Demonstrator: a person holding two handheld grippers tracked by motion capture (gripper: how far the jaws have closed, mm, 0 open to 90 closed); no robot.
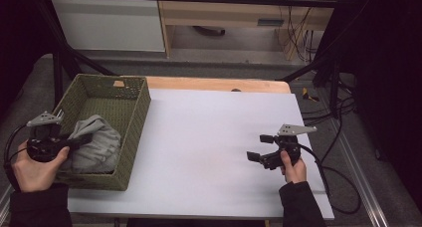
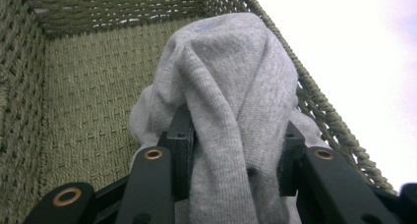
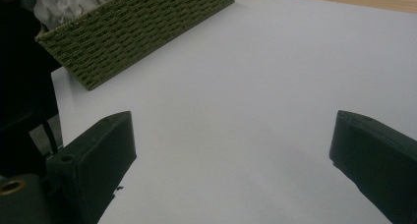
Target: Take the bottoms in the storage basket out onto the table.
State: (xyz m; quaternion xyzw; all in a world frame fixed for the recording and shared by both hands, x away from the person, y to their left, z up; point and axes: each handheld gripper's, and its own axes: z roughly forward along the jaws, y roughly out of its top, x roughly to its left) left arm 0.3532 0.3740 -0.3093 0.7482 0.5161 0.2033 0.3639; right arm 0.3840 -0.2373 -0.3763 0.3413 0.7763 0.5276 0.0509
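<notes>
Grey cloth (image 2: pixel 231 101) bunched lengthwise along the basket (image 1: pixel 137 110), pinched in left claw (image 2: pixel 236 155); right claw (image 3: pixel 231 150) spread.

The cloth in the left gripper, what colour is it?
Plain light grey cloth, a soft knit; the left gripper view shows it best.

Soft grey knit-cloth garment (image 2: pixel 231 101), matt; coarse green woven-fibre basket (image 1: pixel 130 132), rough; smooth white matt tabletop (image 1: pixel 214 147) w/ wood edge; black matt plastic jaws.
</notes>
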